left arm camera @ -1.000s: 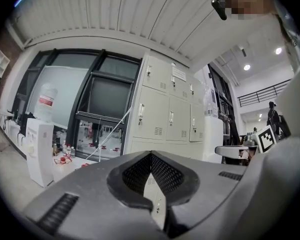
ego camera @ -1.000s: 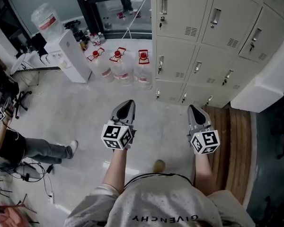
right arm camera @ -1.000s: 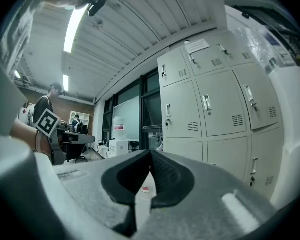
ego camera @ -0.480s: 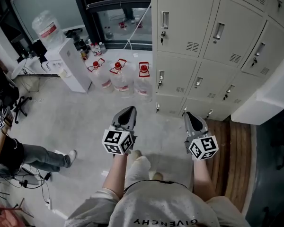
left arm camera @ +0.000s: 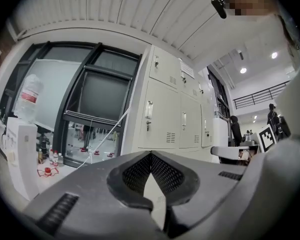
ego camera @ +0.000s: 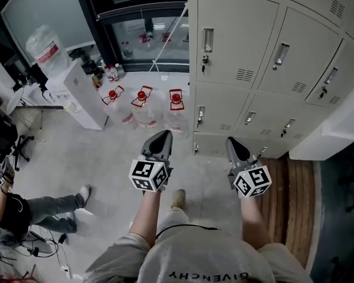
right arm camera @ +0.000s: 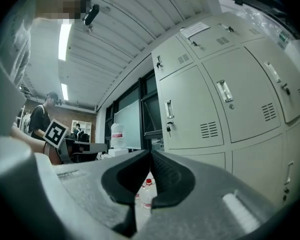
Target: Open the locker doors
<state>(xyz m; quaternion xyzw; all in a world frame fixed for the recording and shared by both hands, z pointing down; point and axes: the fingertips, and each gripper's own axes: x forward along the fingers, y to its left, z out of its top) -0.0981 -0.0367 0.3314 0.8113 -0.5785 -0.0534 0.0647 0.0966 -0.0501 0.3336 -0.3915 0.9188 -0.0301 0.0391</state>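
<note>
Head view looks steeply down over my two arms, held out side by side toward the lockers [ego camera: 253, 69]. The lockers stand ahead and to the right, a grey bank of doors with handles, keys and small vents, and every door I can see is closed. My left tool [ego camera: 163, 134] points at the concrete floor [ego camera: 106, 152] just short of the bank's left corner. My right tool [ego camera: 230, 140] points at the bottom row of doors. Neither touches a door or a handle.

Left gripper view shows that tool's jaws pressed together at the tips with nothing between them, and the locker fronts run away to the right beyond. Right gripper view shows the same: jaws closed and empty, with the doors filling the right side.

Three water jugs [ego camera: 143, 106] with red caps stand on the floor beside the lockers' left end. A white water dispenser [ego camera: 79, 93] stands further left. A seated person [ego camera: 23, 208] is at the far left edge.
</note>
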